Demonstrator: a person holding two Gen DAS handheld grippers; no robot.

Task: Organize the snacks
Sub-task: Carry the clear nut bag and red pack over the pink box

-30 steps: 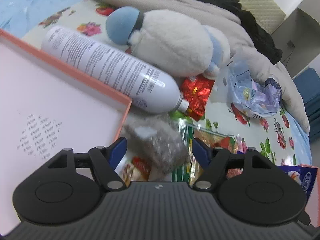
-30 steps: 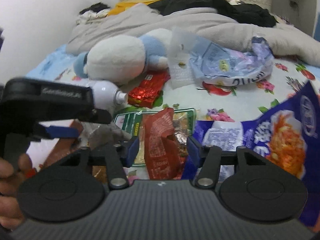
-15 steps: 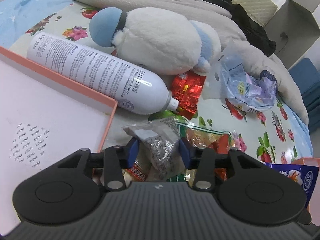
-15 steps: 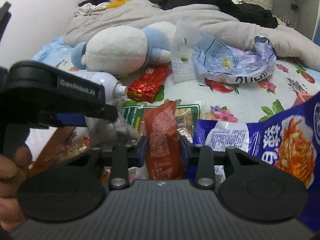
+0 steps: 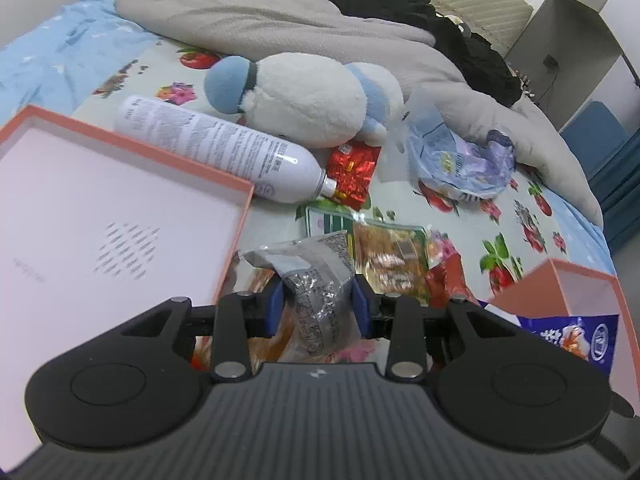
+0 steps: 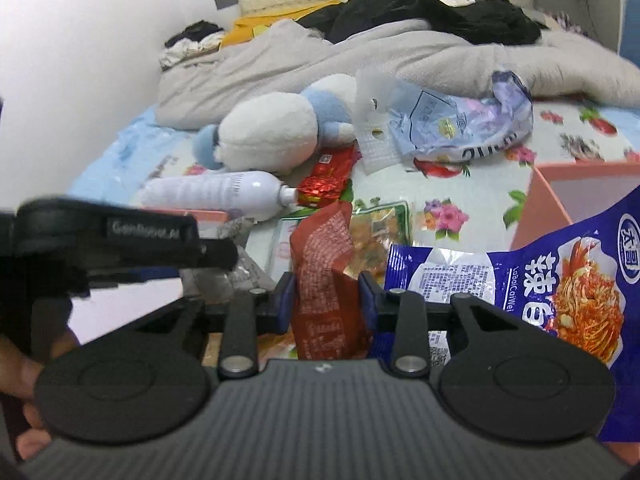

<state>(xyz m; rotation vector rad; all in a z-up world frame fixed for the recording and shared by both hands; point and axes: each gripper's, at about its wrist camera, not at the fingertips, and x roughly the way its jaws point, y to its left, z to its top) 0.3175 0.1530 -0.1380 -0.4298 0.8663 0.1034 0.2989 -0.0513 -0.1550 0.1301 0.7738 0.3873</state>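
Observation:
My left gripper (image 5: 318, 300) holds a grey-silver snack packet (image 5: 316, 276) between its blue pads; its jaws are still closing on it. The packet hangs just above the bed, right of a pink box with an orange rim (image 5: 180, 160). My right gripper (image 6: 328, 300) is shut on a red snack packet (image 6: 324, 264), which stands upright between the pads. A second orange-rimmed box (image 6: 580, 184) lies to the right, with a blue noodle-snack bag (image 6: 560, 288) leaning at its near side. The left tool's black housing (image 6: 108, 236) shows at the left of the right wrist view.
On the flowered bedsheet lie a white spray can (image 5: 216, 152), a white-and-blue plush toy (image 5: 308, 100), a red foil packet (image 5: 352, 172), a crumpled blue-white bag (image 5: 460, 160) and a green-edged snack pack (image 5: 384, 256). A grey blanket (image 5: 260, 12) and black clothes fill the back.
Both grippers closed, the left on the grey packet, the right on the red one. Both then rose and drew back, lifting the packets off the bed.

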